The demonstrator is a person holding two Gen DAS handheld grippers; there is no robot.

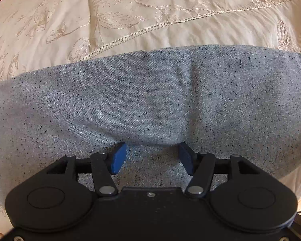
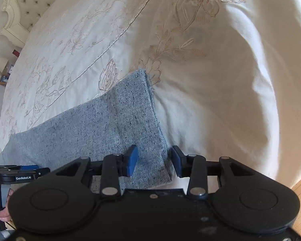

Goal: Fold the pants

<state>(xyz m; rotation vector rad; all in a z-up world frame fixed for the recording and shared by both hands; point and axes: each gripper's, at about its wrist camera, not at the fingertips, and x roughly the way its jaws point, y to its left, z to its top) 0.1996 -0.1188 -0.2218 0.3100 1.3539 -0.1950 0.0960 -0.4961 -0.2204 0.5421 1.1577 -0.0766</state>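
Both claws gape wide over the grey pants (image 1: 150,100): left claw (image 1: 153,157), and right claw (image 2: 153,161), whose view alone shows the headboard (image 2: 20,6).

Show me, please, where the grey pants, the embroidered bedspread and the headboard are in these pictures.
grey pants (image 1: 150,100): left wrist view, middle of the flat speckled cloth.
embroidered bedspread (image 1: 130,10): left wrist view, bare flowered part beyond the pants.
headboard (image 2: 28,4): right wrist view, tufted panel at the upper left.

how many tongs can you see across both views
2. The right tongs sit open over the near right corner of the grey pants. The left tongs are open above the pants' middle, and also show at the right view's left edge. None seem hidden.
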